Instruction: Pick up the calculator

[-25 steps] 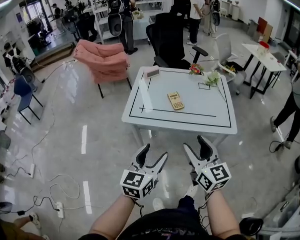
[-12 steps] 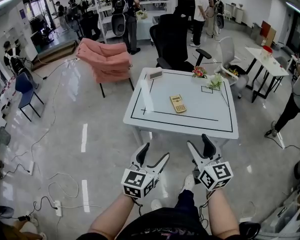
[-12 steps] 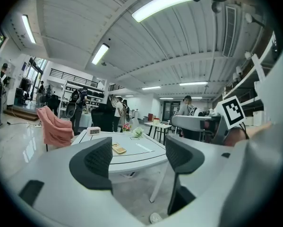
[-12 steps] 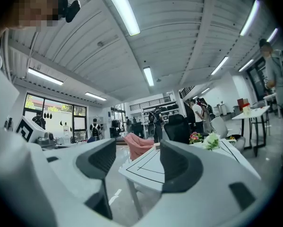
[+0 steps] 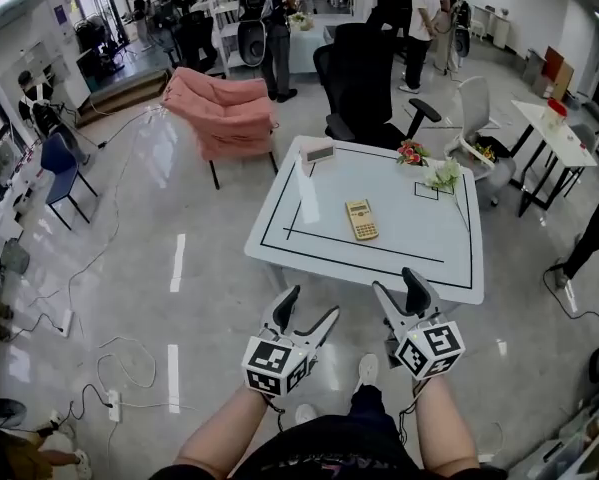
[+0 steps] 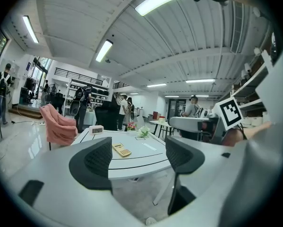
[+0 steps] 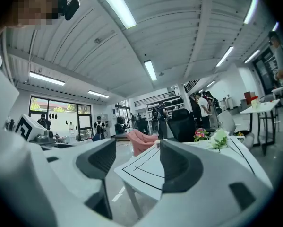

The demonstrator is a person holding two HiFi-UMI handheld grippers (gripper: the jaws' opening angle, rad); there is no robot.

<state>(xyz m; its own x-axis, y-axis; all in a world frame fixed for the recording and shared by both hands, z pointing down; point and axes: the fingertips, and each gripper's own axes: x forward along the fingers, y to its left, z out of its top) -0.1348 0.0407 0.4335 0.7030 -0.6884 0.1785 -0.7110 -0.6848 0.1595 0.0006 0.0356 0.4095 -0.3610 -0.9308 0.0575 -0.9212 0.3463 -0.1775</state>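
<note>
The beige calculator (image 5: pixel 361 220) lies flat near the middle of the white table (image 5: pixel 279 238), inside its black-line rectangle. Both grippers hang over the floor short of the table's near edge, well apart from the calculator. My left gripper (image 5: pixel 309 306) is open, its jaws have just been opening, and nothing is between them. In the left gripper view the calculator (image 6: pixel 122 150) shows far off between the open jaws (image 6: pixel 136 155). My right gripper (image 5: pixel 397 286) is open and empty too, its jaws also just widened. The right gripper view (image 7: pixel 136 162) shows the table's corner (image 7: pixel 146 171), not the calculator.
On the table's far side stand a small white clock (image 5: pixel 319 152), pink flowers (image 5: pixel 412 152) and white flowers (image 5: pixel 445 175). A black office chair (image 5: pixel 364 88) stands behind the table and a pink armchair (image 5: pixel 224 113) to its left. Cables (image 5: pixel 109 368) trail over the floor at left. People stand at the back.
The table sits nearer and lower in the head view: the person and both grippers have moved toward it. Both pairs of jaws stand a little wider.
</note>
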